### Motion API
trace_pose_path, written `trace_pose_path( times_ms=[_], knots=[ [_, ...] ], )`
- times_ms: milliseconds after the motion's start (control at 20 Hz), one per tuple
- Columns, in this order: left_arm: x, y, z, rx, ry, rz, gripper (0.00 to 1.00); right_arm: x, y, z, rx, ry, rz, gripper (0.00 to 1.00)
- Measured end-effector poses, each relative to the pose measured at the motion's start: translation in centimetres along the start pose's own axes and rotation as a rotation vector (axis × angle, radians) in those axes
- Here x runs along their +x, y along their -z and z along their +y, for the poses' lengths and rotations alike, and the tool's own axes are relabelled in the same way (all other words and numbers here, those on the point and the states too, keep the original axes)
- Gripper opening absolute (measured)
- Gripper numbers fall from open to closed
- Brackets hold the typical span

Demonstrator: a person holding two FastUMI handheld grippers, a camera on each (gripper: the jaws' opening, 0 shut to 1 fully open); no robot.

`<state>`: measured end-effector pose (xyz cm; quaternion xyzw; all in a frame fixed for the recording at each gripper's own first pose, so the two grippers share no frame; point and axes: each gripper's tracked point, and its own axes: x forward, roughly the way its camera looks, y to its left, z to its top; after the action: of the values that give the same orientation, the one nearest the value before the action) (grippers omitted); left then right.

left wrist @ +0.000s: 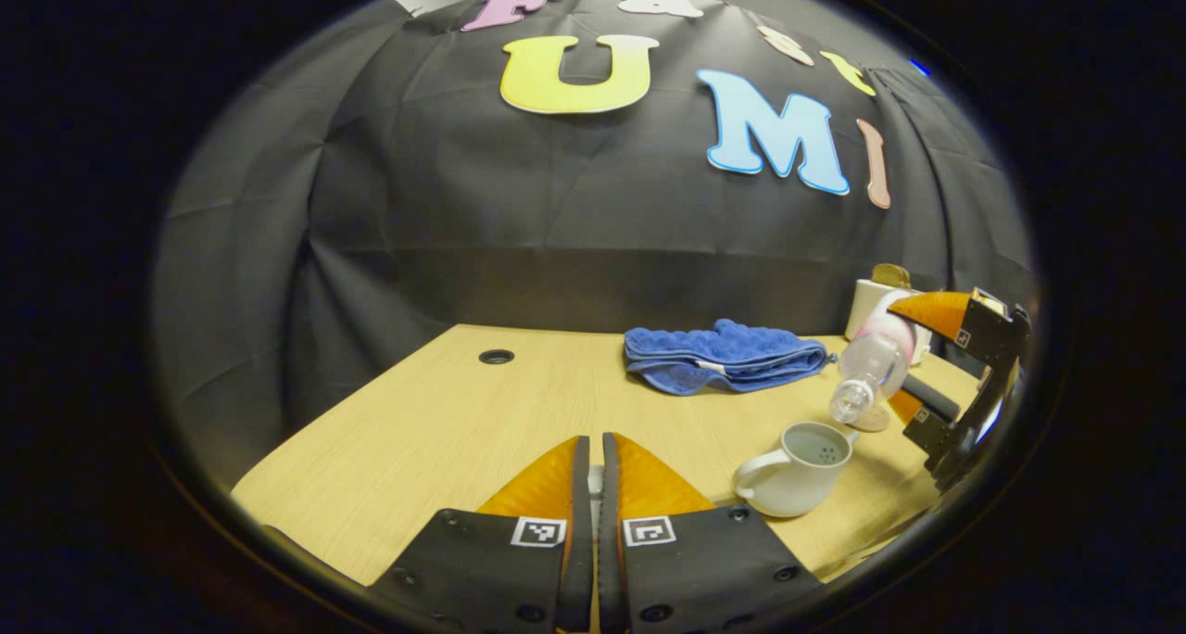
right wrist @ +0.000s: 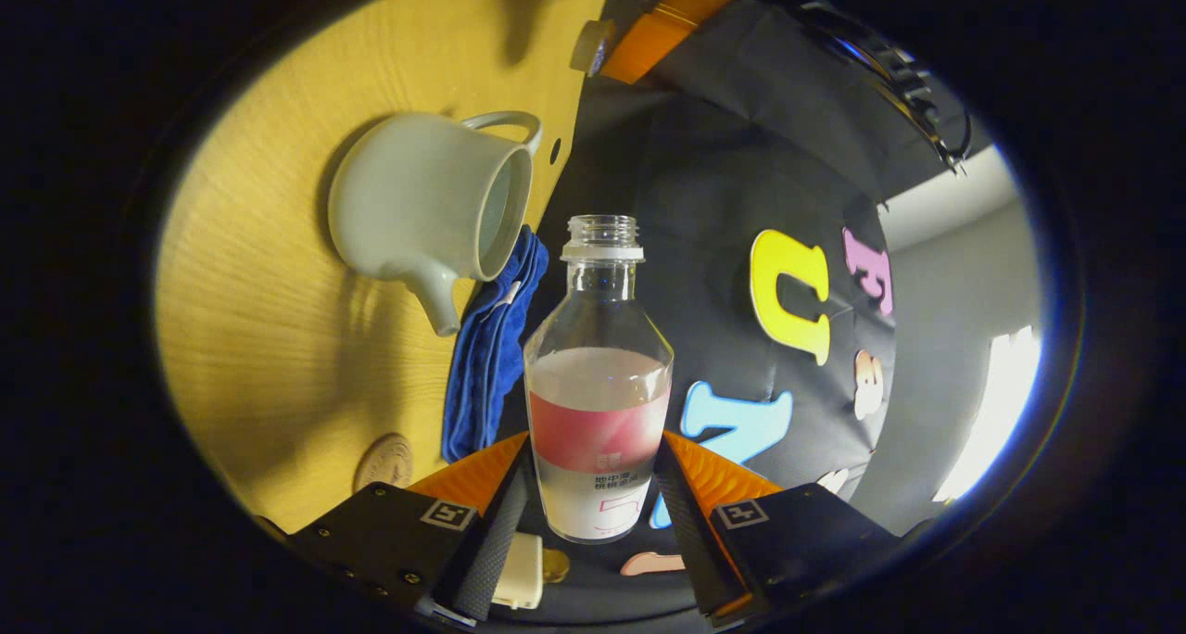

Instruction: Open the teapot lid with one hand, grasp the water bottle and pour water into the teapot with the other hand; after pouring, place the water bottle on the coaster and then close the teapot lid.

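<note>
We judge the pour under way: the lidless teapot [left wrist: 797, 468] sits at the worktop's [left wrist: 417, 430] four o'clock, the right hand-held gripper [right wrist: 593, 486] pinches the tipped water bottle [right wrist: 598, 402] above it, the left hand-held gripper [left wrist: 593, 486] is pressed nearly together around something we cannot make out, leaving the coaster [right wrist: 384, 462] and lid.

Black screw-studded gripper [left wrist: 593, 486] bodies with square coded tags.

At lower right of the left gripper view we see the pale, lidless teapot [left wrist: 795, 472] upright, the capless water bottle [left wrist: 869, 365] tilted mouth-down above it, the round coaster [left wrist: 873, 419] behind.
</note>
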<state>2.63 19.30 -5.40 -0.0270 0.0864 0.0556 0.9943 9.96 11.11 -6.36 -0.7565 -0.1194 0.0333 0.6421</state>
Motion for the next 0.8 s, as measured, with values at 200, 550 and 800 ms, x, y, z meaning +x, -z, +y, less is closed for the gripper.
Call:
trace_pose_path(
  times_ms=[200, 550, 800],
  knots=[
    [0.0, 0.1, 0.0, -0.003, 0.001, -0.001, 0.08, -0.7, 1.0, 2.0, 0.357, -0.096, 0.057, 0.79],
    [0.1, 0.0, 0.1, -0.008, 0.002, -0.002, 0.09, 0.1, 2.3, 4.5, 0.944, -0.233, 0.153, 0.79],
    [0.2, 0.1, 0.1, -0.012, 0.002, -0.002, 0.1, 1.2, 3.9, 5.3, 1.326, -0.261, 0.207, 0.79]
  ],
)
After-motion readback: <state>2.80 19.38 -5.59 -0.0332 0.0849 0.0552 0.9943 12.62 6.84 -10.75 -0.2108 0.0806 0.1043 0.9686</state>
